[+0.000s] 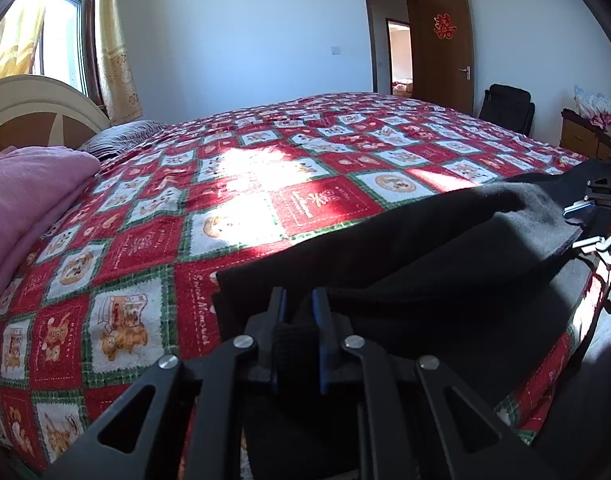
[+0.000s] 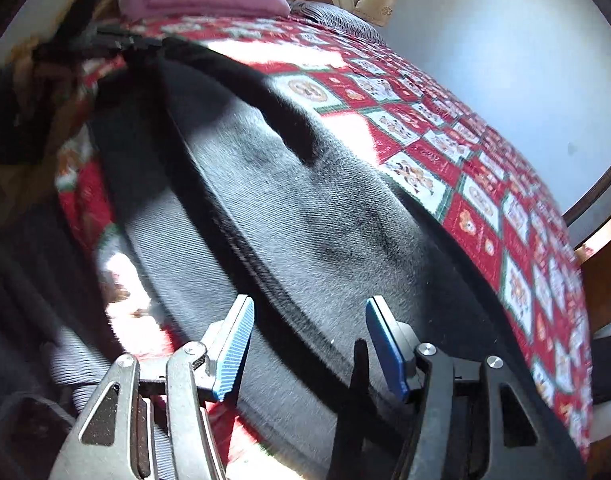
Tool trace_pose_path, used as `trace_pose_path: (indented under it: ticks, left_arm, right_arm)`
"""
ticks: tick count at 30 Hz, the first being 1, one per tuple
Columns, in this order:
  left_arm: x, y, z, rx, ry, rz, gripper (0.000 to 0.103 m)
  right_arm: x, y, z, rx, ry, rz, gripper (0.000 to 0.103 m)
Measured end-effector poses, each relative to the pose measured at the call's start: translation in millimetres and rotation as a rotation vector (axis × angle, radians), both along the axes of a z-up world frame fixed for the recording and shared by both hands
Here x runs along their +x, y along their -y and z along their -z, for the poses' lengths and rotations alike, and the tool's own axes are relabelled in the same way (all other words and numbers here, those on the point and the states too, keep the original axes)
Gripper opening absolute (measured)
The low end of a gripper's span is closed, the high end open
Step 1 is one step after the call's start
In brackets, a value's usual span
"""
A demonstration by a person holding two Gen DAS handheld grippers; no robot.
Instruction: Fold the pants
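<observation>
Black pants lie on the near edge of a bed with a red patterned cover. My left gripper is shut on a fold of the pants at their left end. In the right wrist view the pants stretch away from me, with a raised fold in the middle. My right gripper is open, its blue pads on either side of the dark fabric, not clamping it. The right gripper also shows in the left wrist view at the pants' far right end.
A pink folded blanket and a grey pillow lie by the headboard. An open brown door, a black chair and a wooden cabinet stand beyond the bed. The bed cover extends to the right.
</observation>
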State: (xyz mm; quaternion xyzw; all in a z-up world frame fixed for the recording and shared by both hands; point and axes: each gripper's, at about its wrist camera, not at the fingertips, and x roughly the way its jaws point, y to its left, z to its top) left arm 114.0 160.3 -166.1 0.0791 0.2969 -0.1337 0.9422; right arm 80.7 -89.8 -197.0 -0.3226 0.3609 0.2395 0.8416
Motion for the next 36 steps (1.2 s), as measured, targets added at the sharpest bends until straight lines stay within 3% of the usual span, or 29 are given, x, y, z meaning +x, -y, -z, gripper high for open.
trace_pose_path:
  ticks: [2, 3, 6, 10, 13, 22, 25, 26, 27, 29, 33, 36]
  left_arm:
    - [1.7, 0.5, -2.0, 0.002, -0.003, 0.009, 0.013]
    - [1.9, 0.8, -4.1, 0.001, -0.003, 0.016, 0.013]
    - [-2.7, -0.8, -18.1, -0.002, 0.030, 0.030, 0.013]
    - [-15.1, -5.1, -34.1, -0.001, 0.065, 0.057, 0.013]
    - [-25.9, -5.2, -28.0, 0.022, 0.050, 0.074, 0.013]
    - [-47.0, -6.6, 11.8, 0.048, -0.013, 0.081, 0.017]
    - [-50.2, -13.4, 10.1, 0.050, -0.006, 0.058, 0.033]
    - [-51.7, -17.6, 7.7, 0.048, -0.001, 0.047, 0.044]
    - [-53.7, -22.6, 4.9, 0.040, 0.000, 0.041, 0.056]
    - [-59.5, -32.9, -0.4, 0.011, 0.003, 0.039, 0.064]
    - [-67.1, -57.7, -6.6, -0.092, -0.018, 0.014, 0.065]
    - [-67.9, -78.4, -10.6, -0.241, -0.023, -0.019, 0.063]
  right_arm:
    - [2.8, 3.5, -1.3, 0.037, -0.021, -0.001, 0.024]
    - [4.8, 4.9, -4.6, 0.040, -0.019, 0.007, 0.009]
    - [0.0, 8.9, -22.7, 0.070, 0.011, 0.008, 0.004]
    - [-7.9, 16.5, -51.4, 0.133, 0.031, 0.007, 0.004]
    - [-16.7, 21.5, -57.1, 0.172, -0.006, -0.002, 0.004]
    - [-31.0, 10.7, 4.9, 0.065, -0.144, -0.046, 0.004]
    - [-29.1, 13.9, 6.6, 0.071, -0.152, -0.036, 0.004]
    - [-27.4, 14.3, 5.6, 0.076, -0.152, -0.031, 0.004]
    - [-26.2, 14.2, 4.9, 0.079, -0.151, -0.027, 0.004]
    - [-26.0, 13.0, 5.4, 0.074, -0.149, -0.028, 0.004]
    - [-25.6, 11.9, 7.5, 0.073, -0.144, -0.027, 0.004]
    - [-24.7, 12.9, 8.6, 0.082, -0.149, -0.022, 0.004]
